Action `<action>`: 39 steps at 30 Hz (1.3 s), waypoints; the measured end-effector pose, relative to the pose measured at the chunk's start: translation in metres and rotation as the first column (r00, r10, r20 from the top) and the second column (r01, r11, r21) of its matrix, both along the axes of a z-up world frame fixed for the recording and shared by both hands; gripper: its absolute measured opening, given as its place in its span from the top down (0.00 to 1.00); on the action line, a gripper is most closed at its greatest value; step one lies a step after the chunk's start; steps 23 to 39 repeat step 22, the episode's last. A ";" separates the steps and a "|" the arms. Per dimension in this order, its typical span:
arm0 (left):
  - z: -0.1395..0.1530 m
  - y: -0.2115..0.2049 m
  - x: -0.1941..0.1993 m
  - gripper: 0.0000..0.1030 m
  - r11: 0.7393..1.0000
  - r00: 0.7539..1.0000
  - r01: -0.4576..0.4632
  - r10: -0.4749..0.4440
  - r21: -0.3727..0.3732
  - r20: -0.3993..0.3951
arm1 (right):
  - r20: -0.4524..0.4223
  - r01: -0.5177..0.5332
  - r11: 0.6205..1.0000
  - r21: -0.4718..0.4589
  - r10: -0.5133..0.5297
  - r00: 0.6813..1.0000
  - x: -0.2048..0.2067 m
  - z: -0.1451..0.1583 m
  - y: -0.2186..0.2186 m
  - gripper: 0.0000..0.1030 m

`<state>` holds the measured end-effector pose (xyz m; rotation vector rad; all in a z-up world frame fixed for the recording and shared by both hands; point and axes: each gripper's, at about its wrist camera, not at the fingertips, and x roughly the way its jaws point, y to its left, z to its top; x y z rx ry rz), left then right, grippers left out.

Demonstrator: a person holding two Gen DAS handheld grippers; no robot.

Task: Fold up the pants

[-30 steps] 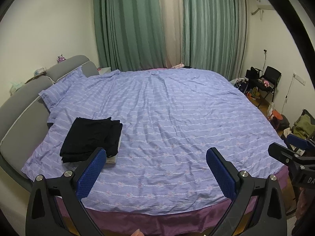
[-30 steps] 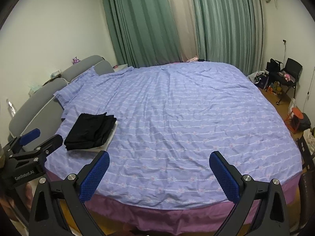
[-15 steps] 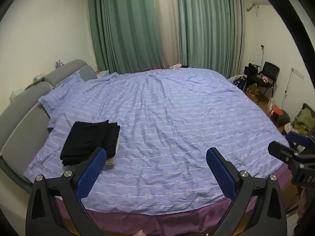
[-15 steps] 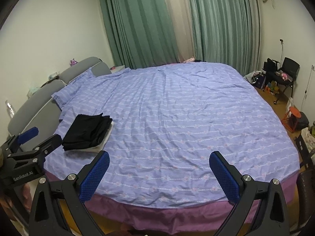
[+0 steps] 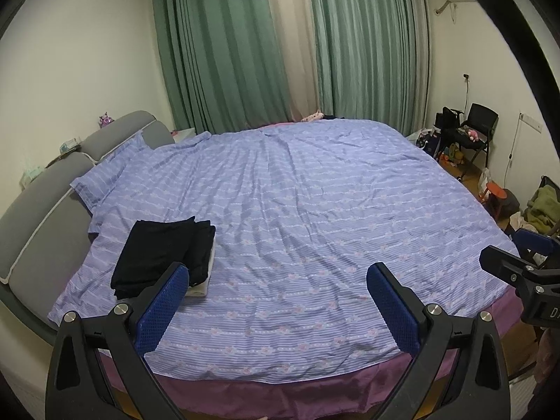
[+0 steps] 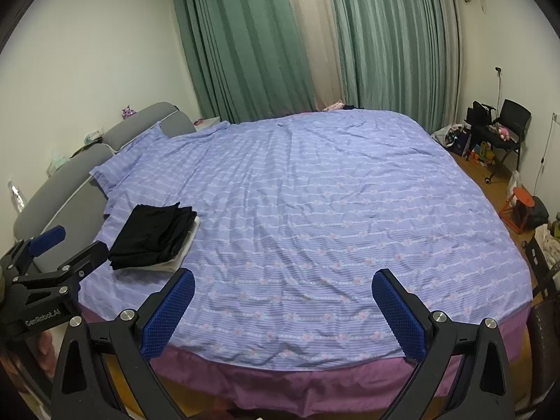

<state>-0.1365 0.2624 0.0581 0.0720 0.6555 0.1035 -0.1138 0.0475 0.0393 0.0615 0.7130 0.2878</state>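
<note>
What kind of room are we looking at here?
Most likely a home bedroom: a wide bed with a grey padded headboard, long green curtains behind it, and folded black pants lying on the striped cover.

The black pants [image 5: 159, 250] are folded into a neat flat pile. They lie on a white folded cloth [image 5: 199, 287] near the bed's [image 5: 315, 210] left side.

The bedspread [image 5: 315, 210] is soft striped cloth, wrinkled and matt. The folded pants [image 5: 161, 248] near its left edge are matt black fabric. Both grippers' pads [image 6: 168, 311] look rough, dimpled blue rubber on matt black plastic arms with shiny metal bolts.
</note>
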 end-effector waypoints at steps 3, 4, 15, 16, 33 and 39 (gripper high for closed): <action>0.000 -0.002 0.000 0.00 1.000 1.000 0.000 0.000 0.002 -0.001 | 0.002 0.000 1.000 -0.001 0.000 1.000 0.000 0.000 0.000 0.01; 0.000 -0.003 0.000 0.00 1.000 1.000 0.001 -0.001 0.001 -0.001 | 0.002 0.001 1.000 0.000 -0.001 1.000 0.001 0.000 -0.001 0.01; 0.000 -0.003 0.004 0.00 1.000 1.000 -0.006 0.006 -0.005 -0.008 | 0.002 0.011 1.000 0.003 -0.011 1.000 0.005 0.000 -0.008 0.01; -0.001 -0.003 0.004 0.00 1.000 1.000 -0.005 0.005 -0.007 -0.009 | 0.001 0.011 1.000 0.004 -0.011 1.000 0.006 0.000 -0.009 0.01; 0.000 0.000 0.007 0.00 1.000 1.000 -0.008 0.008 -0.012 -0.011 | -0.002 0.013 1.000 0.001 -0.013 1.000 0.006 0.000 -0.008 0.01; 0.000 0.000 0.007 0.00 1.000 1.000 -0.008 0.008 -0.012 -0.011 | -0.002 0.013 1.000 0.001 -0.013 1.000 0.006 0.000 -0.008 0.01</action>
